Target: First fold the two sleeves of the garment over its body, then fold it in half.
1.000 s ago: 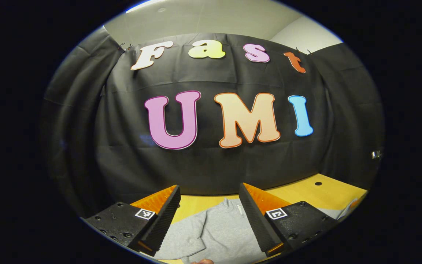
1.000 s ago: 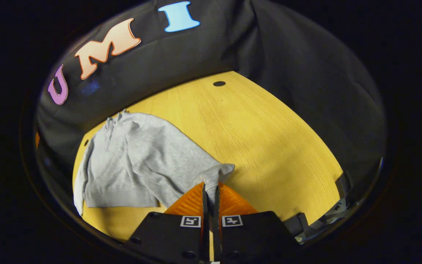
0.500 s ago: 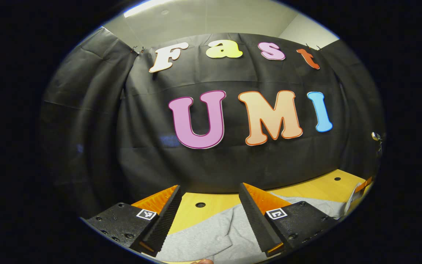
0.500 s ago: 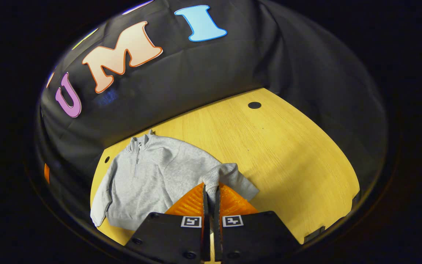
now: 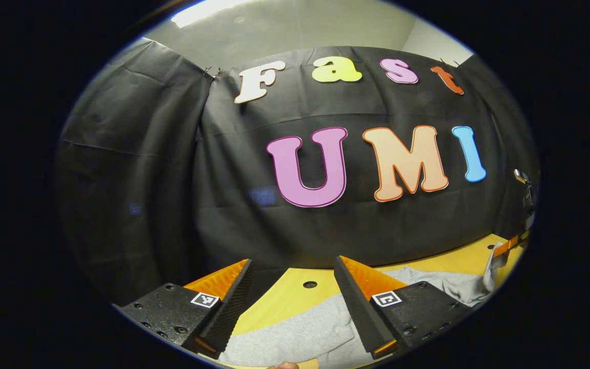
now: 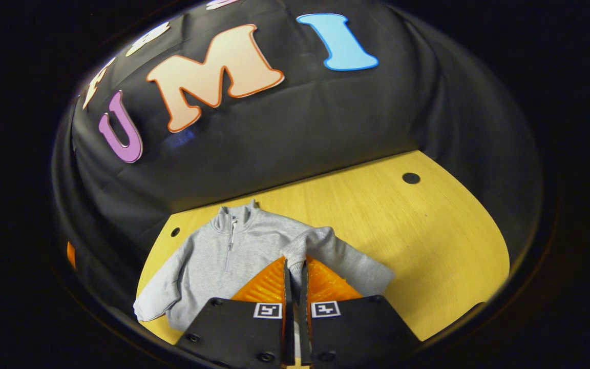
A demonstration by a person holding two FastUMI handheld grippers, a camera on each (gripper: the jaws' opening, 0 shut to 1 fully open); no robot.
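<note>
A grey sweater (image 6: 233, 251) lies flat on the yellow surface (image 6: 418, 241). The right tongs (image 6: 295, 266) are clenched on its sleeve cuff (image 6: 300, 243), lifted over the body. The left tongs (image 5: 292, 266) hang released above the sweater's edge. If the thin pinch slips, the sleeve could drop short and bunch.

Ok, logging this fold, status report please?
Right gripper shut on sleeve, carrying it over the gray pullover. Left gripper open, above the pullover. Table unobstructed.
</note>
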